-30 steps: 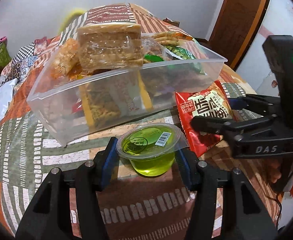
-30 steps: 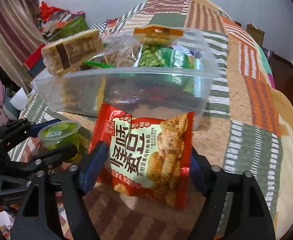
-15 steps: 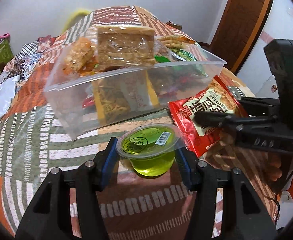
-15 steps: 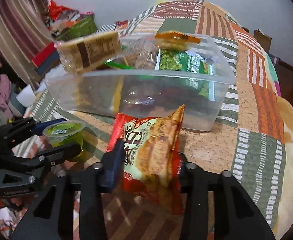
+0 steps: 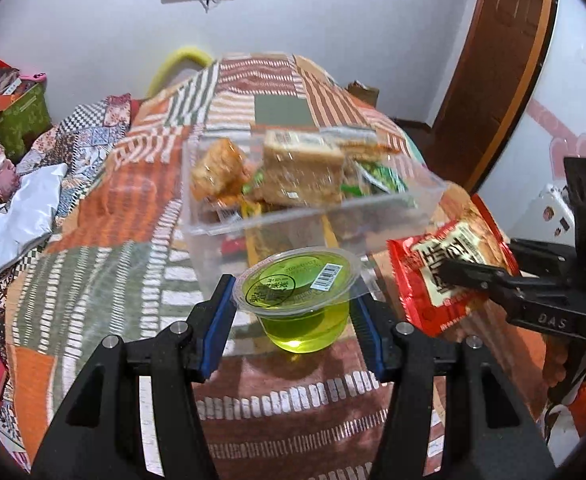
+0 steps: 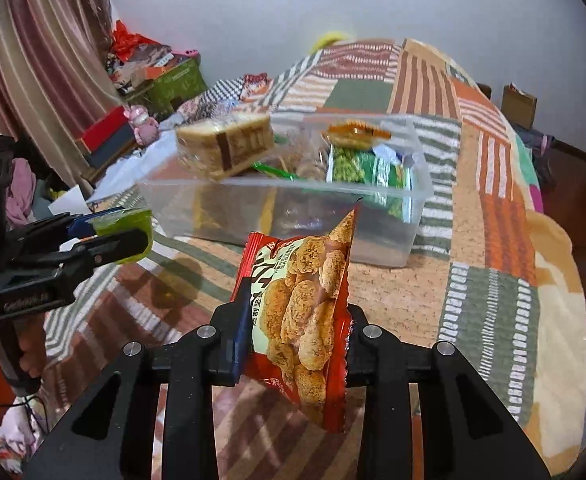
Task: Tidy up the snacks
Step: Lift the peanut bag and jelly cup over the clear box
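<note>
My left gripper (image 5: 293,312) is shut on a green jelly cup (image 5: 299,300) and holds it above the bed, in front of the clear plastic bin (image 5: 213,208). My right gripper (image 6: 297,336) is shut on a red snack bag (image 6: 305,316), lifted and crumpled between the jaws. The bin (image 6: 413,200) holds several snacks, with a wrapped brown cake (image 6: 225,144) on top. The red bag also shows in the left wrist view (image 5: 449,264), and the jelly cup in the right wrist view (image 6: 127,224).
A patchwork bedspread (image 6: 489,300) covers the bed. Boxes and clutter (image 6: 161,76) lie by the curtain at the left. A wooden door (image 5: 493,60) stands at the right. A white sheet (image 5: 17,216) lies on the bed's left edge.
Both grippers have lifted and pulled back from the bin with their snacks. The right gripper closed tighter, and the red bag crumpled upright.
</note>
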`<state>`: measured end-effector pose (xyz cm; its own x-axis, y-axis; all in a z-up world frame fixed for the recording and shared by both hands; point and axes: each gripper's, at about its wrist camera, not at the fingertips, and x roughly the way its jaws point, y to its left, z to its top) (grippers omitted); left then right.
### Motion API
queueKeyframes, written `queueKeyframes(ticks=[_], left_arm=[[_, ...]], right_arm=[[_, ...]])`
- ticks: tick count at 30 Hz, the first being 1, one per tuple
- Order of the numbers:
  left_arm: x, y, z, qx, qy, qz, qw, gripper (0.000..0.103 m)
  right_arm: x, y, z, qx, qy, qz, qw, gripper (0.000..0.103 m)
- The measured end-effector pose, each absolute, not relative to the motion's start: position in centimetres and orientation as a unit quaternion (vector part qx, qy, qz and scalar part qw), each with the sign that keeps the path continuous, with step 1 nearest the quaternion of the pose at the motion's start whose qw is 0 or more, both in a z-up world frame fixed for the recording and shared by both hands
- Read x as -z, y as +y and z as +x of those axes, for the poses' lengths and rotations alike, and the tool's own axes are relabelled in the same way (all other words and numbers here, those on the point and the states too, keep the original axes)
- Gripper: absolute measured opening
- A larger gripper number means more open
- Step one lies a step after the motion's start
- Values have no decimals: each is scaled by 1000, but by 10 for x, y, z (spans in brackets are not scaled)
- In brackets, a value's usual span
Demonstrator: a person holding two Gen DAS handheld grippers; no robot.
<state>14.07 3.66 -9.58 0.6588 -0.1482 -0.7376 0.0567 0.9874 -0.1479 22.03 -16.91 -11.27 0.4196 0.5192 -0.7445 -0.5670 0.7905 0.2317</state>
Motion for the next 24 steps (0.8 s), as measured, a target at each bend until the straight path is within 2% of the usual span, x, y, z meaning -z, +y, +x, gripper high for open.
queueKeyframes(ticks=[13, 24], left_arm=[[70, 63, 168, 26, 375, -64, 924, 55], [85, 81, 217, 1, 378, -71, 923, 55]], right_arm=[[68, -168, 241, -315, 368, -2, 875, 30], [75, -142, 283, -295, 361, -9, 885, 30]])
